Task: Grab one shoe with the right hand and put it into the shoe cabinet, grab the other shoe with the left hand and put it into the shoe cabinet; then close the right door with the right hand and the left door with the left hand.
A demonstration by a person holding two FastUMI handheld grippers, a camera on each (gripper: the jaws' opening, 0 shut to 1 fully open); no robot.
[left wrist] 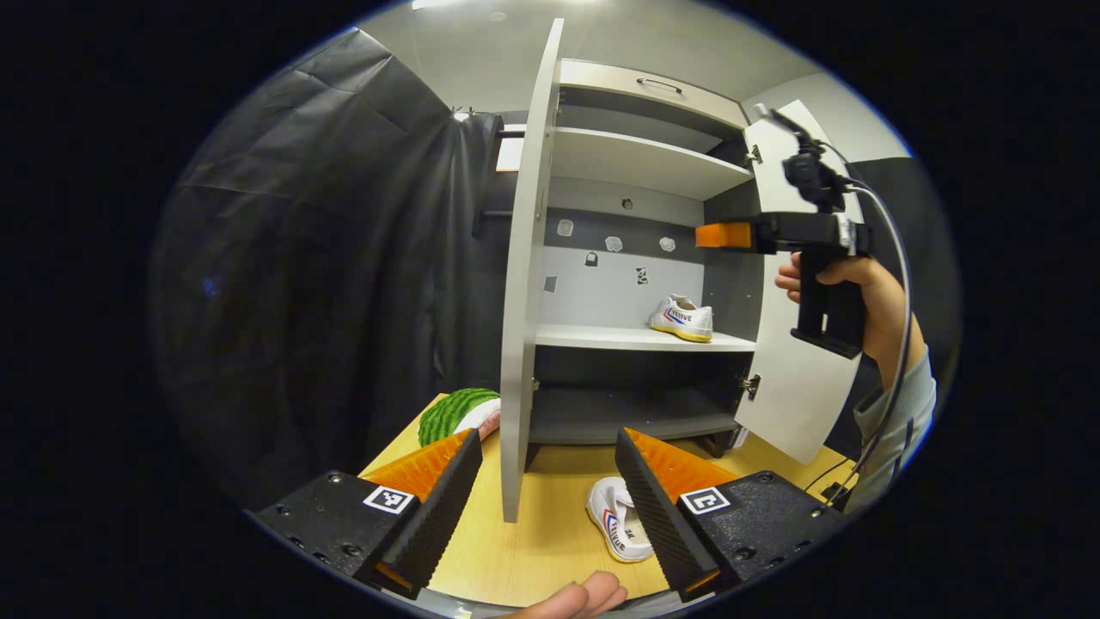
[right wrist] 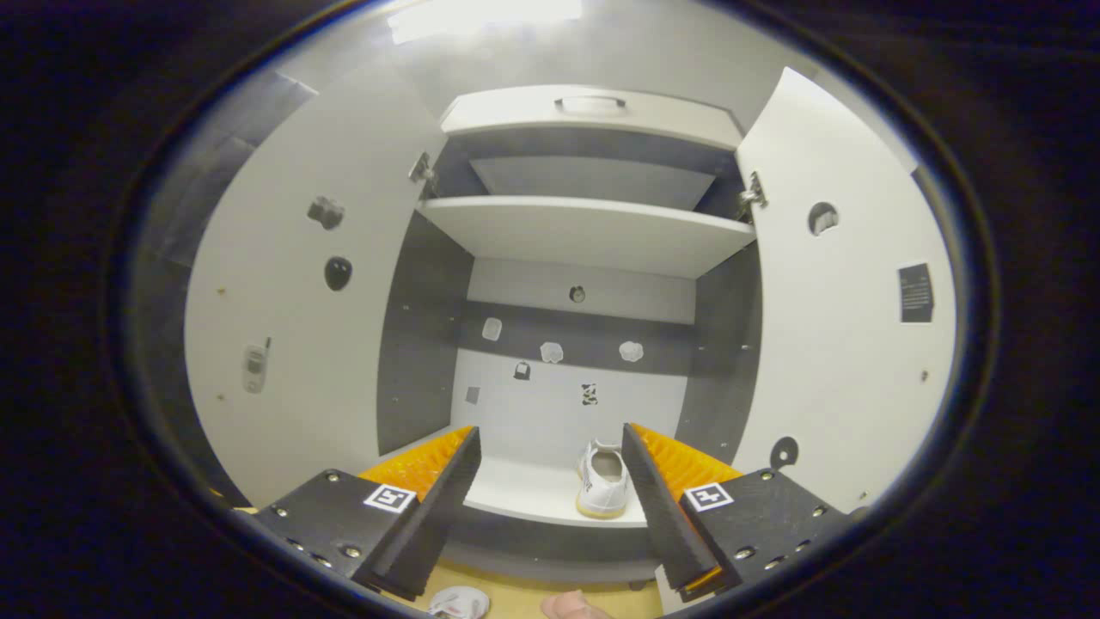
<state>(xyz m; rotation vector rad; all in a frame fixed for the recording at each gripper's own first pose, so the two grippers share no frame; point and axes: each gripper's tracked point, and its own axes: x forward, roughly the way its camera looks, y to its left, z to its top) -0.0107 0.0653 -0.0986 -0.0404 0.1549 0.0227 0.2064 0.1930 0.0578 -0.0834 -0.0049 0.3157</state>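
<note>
shoe [left wrist: 620,522] on table [left wrist: 533,550], left gripper view

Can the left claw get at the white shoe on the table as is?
Probably yes: the left claw is open, with the white canvas shoe lying on the wooden table just ahead, nothing between them.

Both grippers — left gripper [left wrist: 546,481], right gripper [right wrist: 550,477] — agape

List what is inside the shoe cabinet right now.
One white shoe on the middle shelf of the shoe cabinet. Other visible shelves look bare; the top drawer's contents are hidden.
</note>
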